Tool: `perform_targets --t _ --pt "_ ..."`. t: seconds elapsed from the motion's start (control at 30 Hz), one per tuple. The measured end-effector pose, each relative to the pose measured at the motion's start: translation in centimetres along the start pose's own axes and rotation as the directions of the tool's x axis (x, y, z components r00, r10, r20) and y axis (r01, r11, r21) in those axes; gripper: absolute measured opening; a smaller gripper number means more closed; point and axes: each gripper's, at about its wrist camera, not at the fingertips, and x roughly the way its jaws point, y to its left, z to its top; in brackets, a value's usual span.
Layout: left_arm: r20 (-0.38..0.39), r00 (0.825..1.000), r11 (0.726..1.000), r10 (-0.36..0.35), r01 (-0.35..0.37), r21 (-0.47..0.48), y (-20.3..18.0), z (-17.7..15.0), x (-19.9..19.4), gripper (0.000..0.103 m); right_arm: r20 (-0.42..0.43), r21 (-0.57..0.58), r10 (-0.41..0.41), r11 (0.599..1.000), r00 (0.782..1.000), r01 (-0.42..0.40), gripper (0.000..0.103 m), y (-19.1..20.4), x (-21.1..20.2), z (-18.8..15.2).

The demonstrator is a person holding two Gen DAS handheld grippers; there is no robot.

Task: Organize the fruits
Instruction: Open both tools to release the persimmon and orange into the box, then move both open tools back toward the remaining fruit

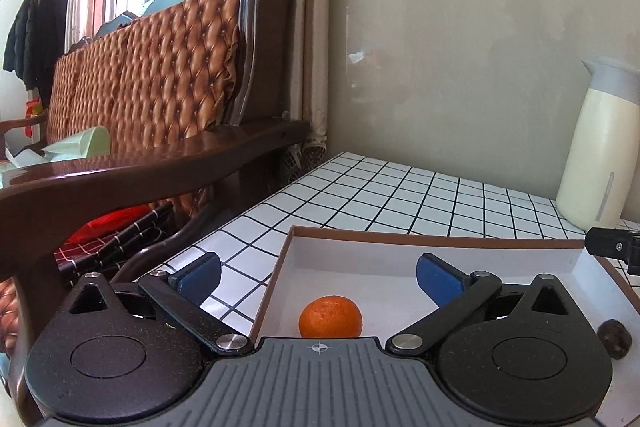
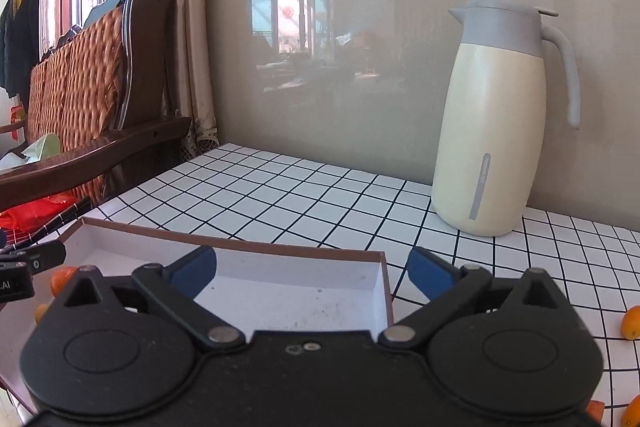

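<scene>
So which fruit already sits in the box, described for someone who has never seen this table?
Start at the checked table and find the shallow brown-edged box with a white inside. Near its left wall, in front of the open left gripper, lies the round orange. Its bright peel sets it apart from the small dark lump on the box's right side.

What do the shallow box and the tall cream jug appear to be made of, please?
The box looks like cardboard: thin straight walls, matte white inside, a brown outer edge, and faint scuffs on its floor. The jug seems to be coated metal, perhaps a steel vacuum flask, with a smooth satin cream body; its grey lid and handle look like matte plastic. Neither can be confirmed from sight alone.
</scene>
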Motion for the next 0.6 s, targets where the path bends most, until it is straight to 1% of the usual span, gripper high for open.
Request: perform_targets --t 0.23,0.33,0.47,0.6 --pt "-0.005 1.0 1.0 -0.014 0.014 0.003 0.1 -0.2 -0.1 0.103 -0.018 0.014 0.004 1.0 1.0 -0.003 0.097 0.0 0.2 -0.2" --pt "-0.003 1.0 1.0 -0.018 0.018 0.001 0.0 -0.2 -0.3 0.103 -0.013 0.017 0.001 1.0 1.0 0.0 0.097 0.0 -0.2 -0.2" --pt "0.006 0.999 0.999 -0.045 0.046 -0.009 0.0 -0.3 -1.4 0.103 -0.001 0.019 0.007 1.0 1.0 -0.007 0.097 -0.2 -1.5 -0.2" --pt "0.025 0.997 0.997 -0.075 0.075 -0.027 -0.2 -0.5 -3.2 0.103 0.038 0.013 0.007 1.0 0.999 -0.008 0.097 -0.6 -3.9 -0.3"
